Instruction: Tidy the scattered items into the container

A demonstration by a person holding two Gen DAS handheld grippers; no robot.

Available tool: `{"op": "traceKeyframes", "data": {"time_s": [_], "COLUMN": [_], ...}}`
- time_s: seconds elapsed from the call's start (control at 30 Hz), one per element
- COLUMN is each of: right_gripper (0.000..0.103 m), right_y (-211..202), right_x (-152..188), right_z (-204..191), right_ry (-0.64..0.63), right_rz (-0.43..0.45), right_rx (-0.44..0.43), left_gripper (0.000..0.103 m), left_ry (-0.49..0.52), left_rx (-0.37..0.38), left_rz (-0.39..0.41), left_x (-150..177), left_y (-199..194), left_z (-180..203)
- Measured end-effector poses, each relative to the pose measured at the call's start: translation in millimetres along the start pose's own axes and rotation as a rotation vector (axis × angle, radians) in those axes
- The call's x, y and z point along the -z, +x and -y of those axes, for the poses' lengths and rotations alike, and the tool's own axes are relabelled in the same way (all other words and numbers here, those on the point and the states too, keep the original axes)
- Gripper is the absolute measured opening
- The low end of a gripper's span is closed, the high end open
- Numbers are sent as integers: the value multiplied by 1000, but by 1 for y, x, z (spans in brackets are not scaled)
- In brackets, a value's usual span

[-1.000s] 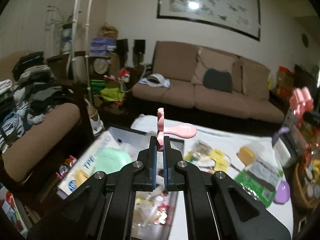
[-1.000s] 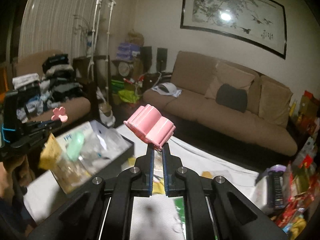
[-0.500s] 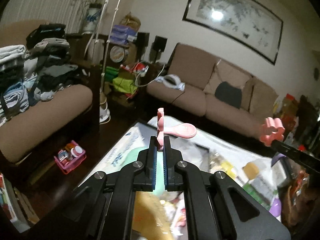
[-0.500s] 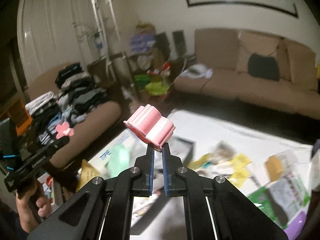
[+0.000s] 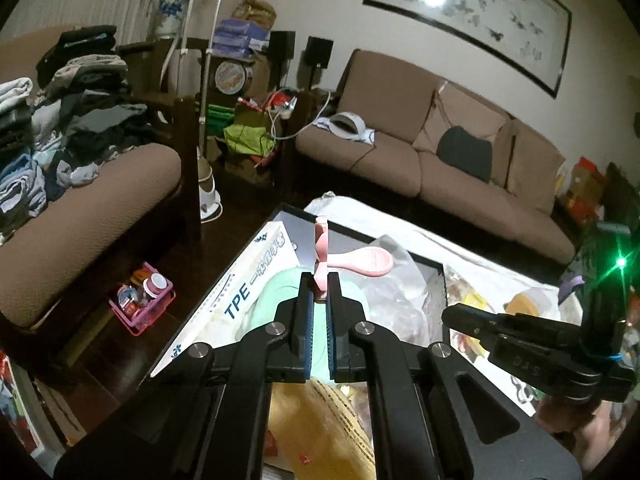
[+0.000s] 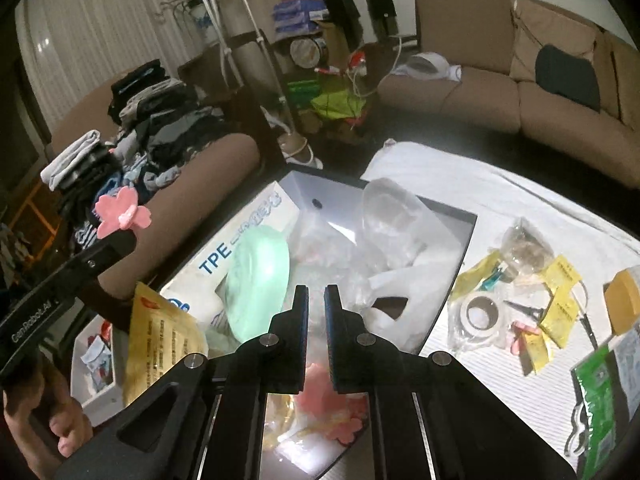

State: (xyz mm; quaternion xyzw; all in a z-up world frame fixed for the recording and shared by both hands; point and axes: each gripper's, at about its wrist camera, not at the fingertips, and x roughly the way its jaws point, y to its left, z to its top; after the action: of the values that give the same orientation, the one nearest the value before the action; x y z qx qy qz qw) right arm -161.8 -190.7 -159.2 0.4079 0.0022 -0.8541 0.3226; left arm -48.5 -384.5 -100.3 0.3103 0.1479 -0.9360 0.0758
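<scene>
My left gripper (image 5: 320, 280) is shut on a pink flower-shaped clip (image 5: 321, 240), held up over the black-rimmed container (image 5: 400, 245). The right wrist view shows that clip (image 6: 120, 212) at the left gripper's tip, at the left, above the container's left side. My right gripper (image 6: 316, 300) hangs over the container (image 6: 466, 240) with its jaws nearly together and nothing at the tips. A pink flower-shaped piece (image 6: 332, 408) lies in the container beneath it. The container also holds a TPE box (image 6: 240, 240), a mint green round thing (image 6: 260, 276) and clear bags (image 6: 392, 220).
On the white cloth (image 6: 460, 176) right of the container lie a tape roll (image 6: 480, 314), yellow packets (image 6: 560, 280), a green packet (image 6: 596, 384) and scissors. A pink basket (image 5: 142, 298) stands on the floor at the left. A chair piled with clothes (image 5: 80, 120) and a brown sofa (image 5: 440, 152) surround the table.
Both grippers came down over the container. The pink ridged clip that stood at my right gripper's tips is gone from them. My left gripper still holds its clip.
</scene>
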Motion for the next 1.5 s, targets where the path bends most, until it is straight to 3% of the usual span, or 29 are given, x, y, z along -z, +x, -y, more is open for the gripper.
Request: {"op": "traceKeyframes", "data": {"time_s": [0.17,0.23,0.27,0.3,0.37,0.4,0.47,0.53,0.6,0.7,0.83,0.9,0.97,1.07,1.13,1.23,1.33,1.4,1.43,1.5], "right_gripper": [8,9,14,20,67,73,82,87,88,88,86,76,47,50,51,51,58,73,85,88], "right_y": [-8,-15,-18,-21,-25,-26,-30,-30,-23,-1,33,42,49,56,64,64,41,16,2,-18], "right_x": [3,6,9,13,22,26,41,58,67,75,66,51,36,13,-4,-16,-21,-21,-20,-18], "right_z": [7,7,7,5,-5,-12,-41,-74,-92,-114,-98,-65,-38,5,28,44,42,39,42,53], "right_ry": [3,8,11,13,10,-9,-105,-217,-281,-352,-268,-143,-68,-6,-24,-54,-66,-47,-31,-5], "right_rz": [-12,-18,-23,-33,-49,-50,-41,-56,-66,-101,-98,-51,-50,-37,-43,-49,-4,54,89,127], "right_rx": [-25,-48,-57,-68,-73,-81,-126,-195,-198,-115,-37,1,73,191,308,401,385,324,279,254], "left_gripper": [7,17,32,52,78,85,91,92,92,92,92,92,92,92,92,92,92,94,95,97], "left_ry": [22,33,31,24,-9,-31,-89,-160,-232,-276,-248,-228,-199,-165,-155,-128,-75,-54,-53,-60], "left_rx": [-4,-28,-45,-71,-159,-197,-226,-223,-204,-192,-193,-184,-170,-155,-143,-126,-137,-166,-167,-154], "left_rz": [-29,-21,-15,2,80,124,176,203,224,214,176,160,152,138,122,75,47,35,30,22], "left_x": [2,1,1,-1,-5,-6,-8,-7,-5,-2,-3,-4,-4,-5,-5,-5,-6,-5,-5,-4], "left_y": [8,7,5,2,-13,-23,-39,-51,-60,-61,-51,-46,-41,-34,-26,-13,-5,-3,-1,0], "left_z": [7,10,10,8,1,-6,-23,-43,-63,-79,-81,-76,-69,-59,-54,-45,-34,-28,-29,-28]}}
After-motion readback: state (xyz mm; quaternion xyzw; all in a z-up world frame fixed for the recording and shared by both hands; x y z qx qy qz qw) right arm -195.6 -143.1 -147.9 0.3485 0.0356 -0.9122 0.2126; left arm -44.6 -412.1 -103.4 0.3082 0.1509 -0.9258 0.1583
